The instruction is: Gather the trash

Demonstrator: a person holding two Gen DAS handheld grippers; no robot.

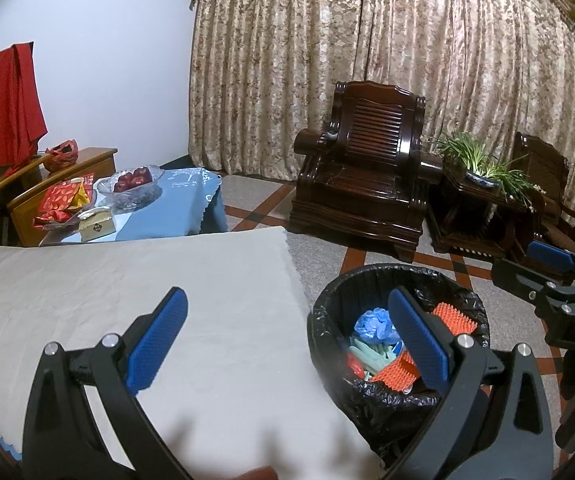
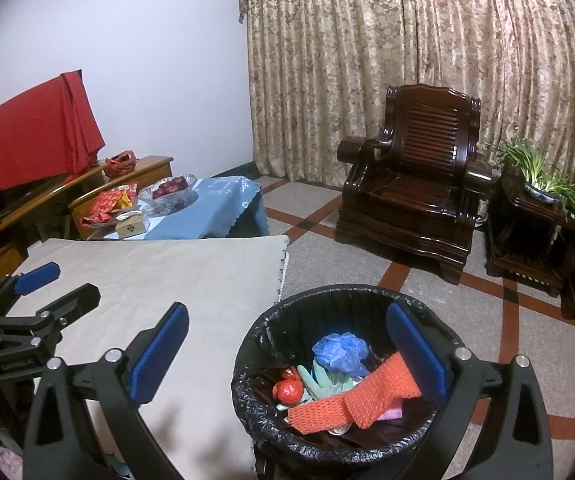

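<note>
Left wrist: left tongs (image 1: 287, 340) spread wide, empty, above desk (image 1: 147, 300) edge; cloth bare.
Right wrist: right tongs (image 2: 287, 352) spread, empty, over bin (image 2: 247, 364); trash (image 2: 339, 384) inside.
Progress: apparently complete, nothing left visible.

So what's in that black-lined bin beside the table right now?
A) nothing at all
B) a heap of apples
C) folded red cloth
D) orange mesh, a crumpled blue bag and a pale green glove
D: the bin holds orange mesh, a blue bag and a green glove.
</note>
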